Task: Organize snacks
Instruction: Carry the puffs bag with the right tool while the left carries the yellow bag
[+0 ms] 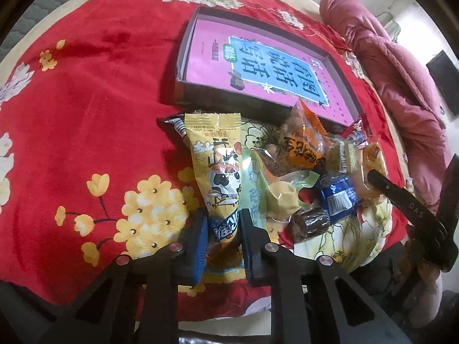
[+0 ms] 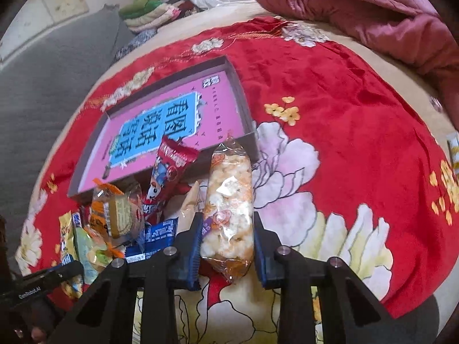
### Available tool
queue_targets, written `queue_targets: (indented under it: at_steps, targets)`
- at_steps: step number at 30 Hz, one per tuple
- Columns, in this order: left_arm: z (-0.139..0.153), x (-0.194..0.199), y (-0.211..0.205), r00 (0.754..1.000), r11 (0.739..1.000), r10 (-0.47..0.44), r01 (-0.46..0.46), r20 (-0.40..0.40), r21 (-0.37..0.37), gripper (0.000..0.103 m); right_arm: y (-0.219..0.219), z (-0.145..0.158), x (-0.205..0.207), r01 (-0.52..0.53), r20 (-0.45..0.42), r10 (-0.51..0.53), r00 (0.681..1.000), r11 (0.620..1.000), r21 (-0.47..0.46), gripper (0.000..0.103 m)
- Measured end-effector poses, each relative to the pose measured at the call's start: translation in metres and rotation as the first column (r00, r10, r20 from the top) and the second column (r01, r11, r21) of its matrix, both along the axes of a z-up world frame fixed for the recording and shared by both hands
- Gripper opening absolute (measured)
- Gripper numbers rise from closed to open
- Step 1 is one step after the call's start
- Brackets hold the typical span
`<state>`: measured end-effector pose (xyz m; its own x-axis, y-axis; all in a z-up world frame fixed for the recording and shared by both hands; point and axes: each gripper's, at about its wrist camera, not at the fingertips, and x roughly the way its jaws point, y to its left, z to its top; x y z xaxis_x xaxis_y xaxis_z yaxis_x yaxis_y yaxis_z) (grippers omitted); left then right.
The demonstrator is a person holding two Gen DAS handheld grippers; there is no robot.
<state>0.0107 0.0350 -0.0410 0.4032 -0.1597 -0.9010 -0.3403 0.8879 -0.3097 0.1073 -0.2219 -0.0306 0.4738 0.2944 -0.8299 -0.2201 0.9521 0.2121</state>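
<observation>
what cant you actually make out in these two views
- Left wrist view: lower end of the yellow panda packet, hidden between the left gripper pads.
- Left wrist view: snacks under the orange packet, buried in the pile.
- Right wrist view: puffed rice packet label, too blurred to read.

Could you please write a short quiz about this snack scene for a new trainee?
1. True or false: the left gripper is shut on the yellow panda packet.
2. Which snack does the right gripper clamp? A) the red packet B) the clear puffed-snack bag C) the blue packet
3. Fill in: the shallow box lies on a ____ floral cloth.

Key: 1 true; 2 B; 3 red.
</observation>
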Motion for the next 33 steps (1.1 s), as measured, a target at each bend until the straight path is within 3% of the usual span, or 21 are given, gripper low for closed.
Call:
queue_targets:
  at_steps: [6,18,33]
  targets:
    - [0.021,-0.009,-0.002,0.998,1.000,-0.013,0.011,0.056,0.024,0.019,-0.010,0.015,-0.008,0.027,0.054,-0.029,0.998,0.999,0.044,0.031]
    - [0.050,-0.003,0.017,0.991,1.000,0.026,-0.026,0.131,-0.002,0.019,-0.008,0.038,-0.014,-0.010,0.159,-0.004,0.987,0.996,0.092,0.031]
    - [0.063,0.050,0.023,0.982,1.000,0.028,-0.029,0.187,0.006,0.019,0.005,0.051,0.012,-0.012,0.265,-0.017,0.964,0.994,0.105,0.031]
